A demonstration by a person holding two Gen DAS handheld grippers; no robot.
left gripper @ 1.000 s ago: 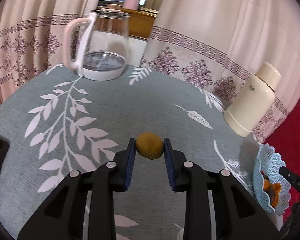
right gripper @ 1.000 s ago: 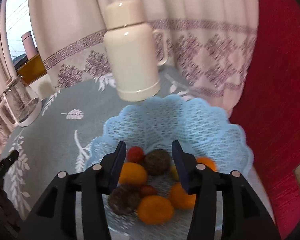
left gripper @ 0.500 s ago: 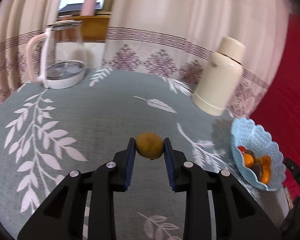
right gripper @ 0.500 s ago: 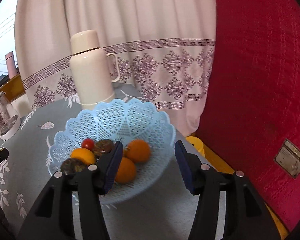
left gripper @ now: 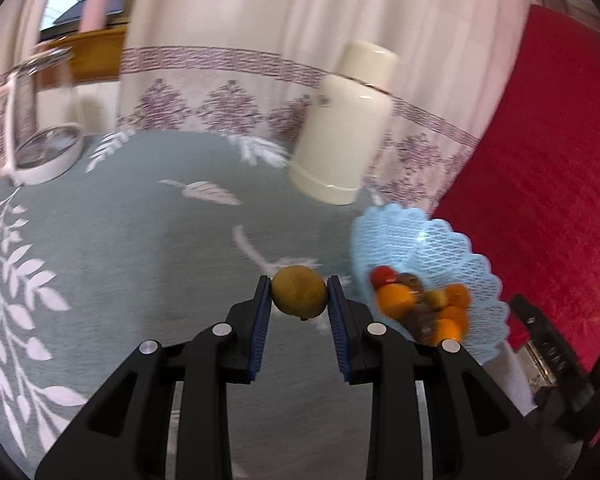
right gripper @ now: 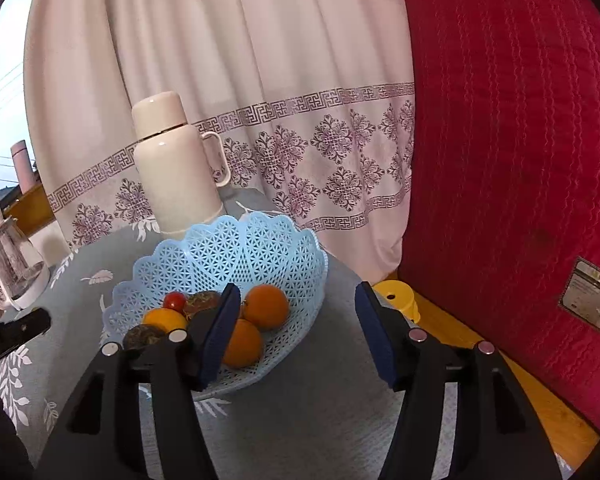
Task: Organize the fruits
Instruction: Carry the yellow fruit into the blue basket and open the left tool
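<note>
two grippers work over a leaf-print table [left gripper: 132, 248]. a cream flask [right gripper: 176, 176] stands upper left of centre in the right view, a blue basket [right gripper: 236, 256] of fruit just below it. the right gripper [right gripper: 296, 322], jaws opening and empty, sits lower centre. the left gripper [left gripper: 299, 298], lower centre of its view, is clamped on a kiwi [left gripper: 299, 297] just left of the basket.
</note>
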